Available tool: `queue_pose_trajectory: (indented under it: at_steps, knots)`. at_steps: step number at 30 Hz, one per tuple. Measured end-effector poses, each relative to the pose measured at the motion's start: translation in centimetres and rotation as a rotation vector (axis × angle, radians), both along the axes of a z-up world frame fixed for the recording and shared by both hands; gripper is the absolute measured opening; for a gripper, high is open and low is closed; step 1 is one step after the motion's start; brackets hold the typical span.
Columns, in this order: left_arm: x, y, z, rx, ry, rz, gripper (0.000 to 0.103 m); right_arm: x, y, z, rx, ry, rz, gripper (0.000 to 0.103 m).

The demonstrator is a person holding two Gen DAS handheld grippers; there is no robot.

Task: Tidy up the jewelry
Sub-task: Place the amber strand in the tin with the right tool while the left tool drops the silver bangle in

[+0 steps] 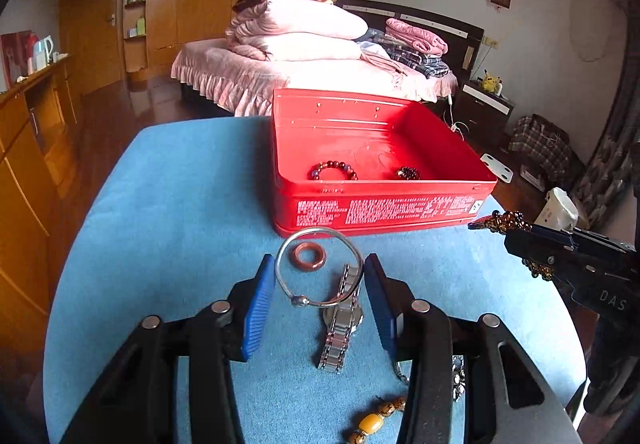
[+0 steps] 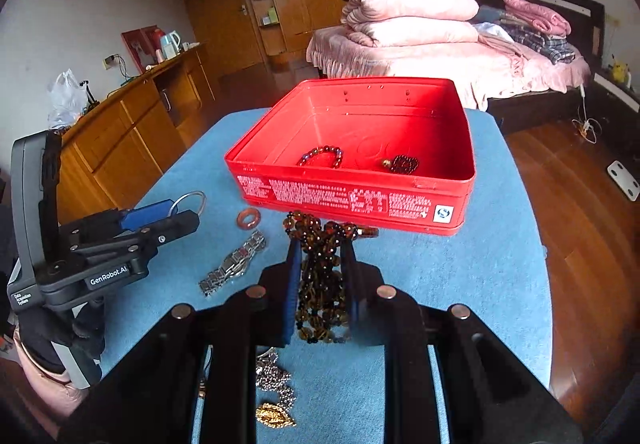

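Observation:
An open red tin (image 1: 380,204) (image 2: 352,200) stands on the blue table and holds two dark bead bracelets (image 1: 333,171) (image 2: 404,164). My left gripper (image 1: 320,264) is open, its blue pads on either side of a silver bangle (image 1: 316,268) that lies over a steel watch (image 1: 340,328). A small brown ring (image 1: 308,256) (image 2: 248,218) lies inside the bangle's loop. My right gripper (image 2: 320,244) is shut on a brown beaded necklace (image 2: 320,284), held above the table just before the tin's front wall. It also shows in the left wrist view (image 1: 504,222).
An amber bead strand (image 1: 372,422) and a small silver piece (image 1: 458,376) lie near the table's front edge. A silver chain (image 2: 276,376) and a gold leaf brooch (image 2: 276,416) lie under my right gripper. A bed stands behind the table, a wooden cabinet to the left.

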State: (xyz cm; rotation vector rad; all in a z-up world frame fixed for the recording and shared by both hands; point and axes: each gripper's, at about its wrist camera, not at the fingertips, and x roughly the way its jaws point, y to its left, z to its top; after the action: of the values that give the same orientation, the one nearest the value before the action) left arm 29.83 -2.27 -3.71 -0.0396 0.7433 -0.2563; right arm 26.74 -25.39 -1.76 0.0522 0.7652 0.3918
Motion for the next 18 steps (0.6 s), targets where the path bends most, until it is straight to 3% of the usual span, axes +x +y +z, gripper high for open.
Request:
queue_pose_trajectory:
  at_steps: [10,18]
  knots:
    - [3.4,-1.7,3.8,-0.01,-0.075,-0.01,0.045,3.4,-0.7,3.0,-0.015,-0.073,-0.044,0.019]
    - [9.0,-3.9,3.4,0.004,-0.019,-0.02,0.045,9.0,-1.1,2.3,-0.01,-0.023,-0.086,0.019]
